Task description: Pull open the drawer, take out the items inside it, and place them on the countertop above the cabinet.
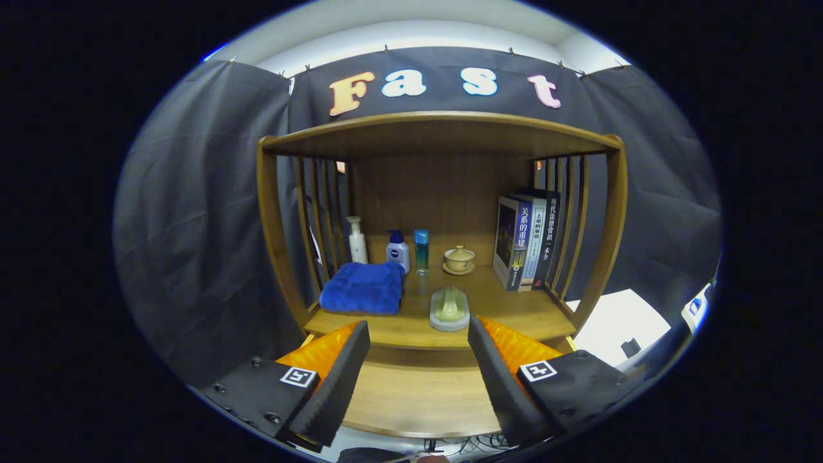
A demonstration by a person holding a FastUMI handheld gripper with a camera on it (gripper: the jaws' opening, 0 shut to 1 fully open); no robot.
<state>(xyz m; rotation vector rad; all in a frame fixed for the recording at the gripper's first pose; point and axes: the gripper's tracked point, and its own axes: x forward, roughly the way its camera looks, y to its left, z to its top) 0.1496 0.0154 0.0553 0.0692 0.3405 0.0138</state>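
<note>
Facing a wooden cabinet [443, 135], the claw [418, 360] hangs with its fingers spread wide apart and nothing between them. Below and between the fingers lies a bare wooden board [421, 399], the nearest surface to them (whether it is a drawer front or a ledge I cannot tell). Beyond the fingertips sits the counter [514, 308] of the cabinet, slatted at both sides. A small pale green item on a grey base [449, 310] stands at its front edge, just ahead of the fingers. Left of it lies a folded blue towel [362, 288]. Behind the towel stand a white pump bottle [357, 240], a white bottle with a blue cap [398, 249] and a slim teal bottle [421, 252], close in a row. A lidded tea cup on a saucer [459, 259] is right of them, and upright books [526, 241] lean by the right slats.
</note>
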